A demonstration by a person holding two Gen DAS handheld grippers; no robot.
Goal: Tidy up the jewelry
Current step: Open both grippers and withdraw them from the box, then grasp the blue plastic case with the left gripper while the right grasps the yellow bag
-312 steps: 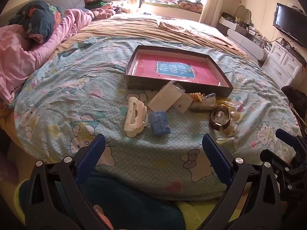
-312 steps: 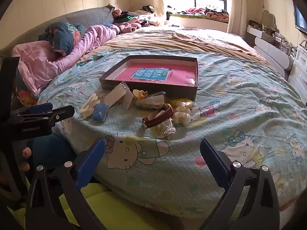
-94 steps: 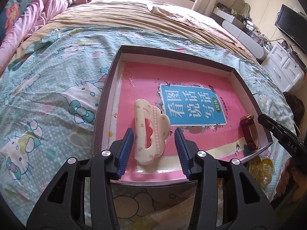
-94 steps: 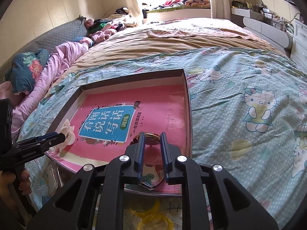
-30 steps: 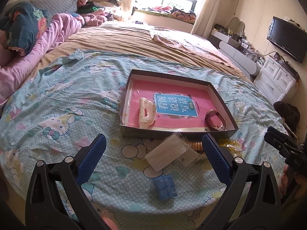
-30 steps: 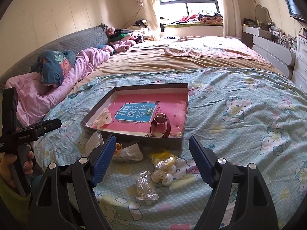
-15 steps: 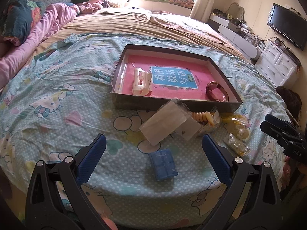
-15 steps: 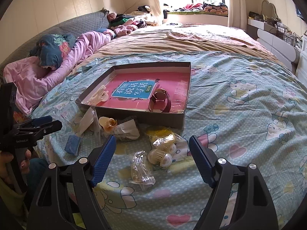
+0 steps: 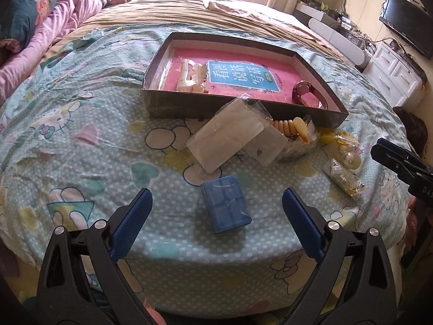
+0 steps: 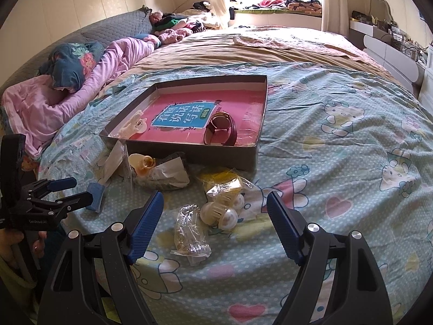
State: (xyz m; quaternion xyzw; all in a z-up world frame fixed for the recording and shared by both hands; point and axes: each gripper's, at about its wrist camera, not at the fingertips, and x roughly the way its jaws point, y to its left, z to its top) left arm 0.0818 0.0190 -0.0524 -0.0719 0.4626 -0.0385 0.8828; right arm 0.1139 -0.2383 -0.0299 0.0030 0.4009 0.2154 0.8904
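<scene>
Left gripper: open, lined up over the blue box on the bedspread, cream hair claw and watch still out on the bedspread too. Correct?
Not quite. The cream hair claw and the watch already lie inside the tray, as both wrist views show. The rest holds: the left gripper is open, with the blue box on the bedspread between its fingers in the left wrist view.

Black hand-held gripper (image 9: 216, 211) frames, ribbed blue pads (image 9: 134, 218), silver screws.
</scene>
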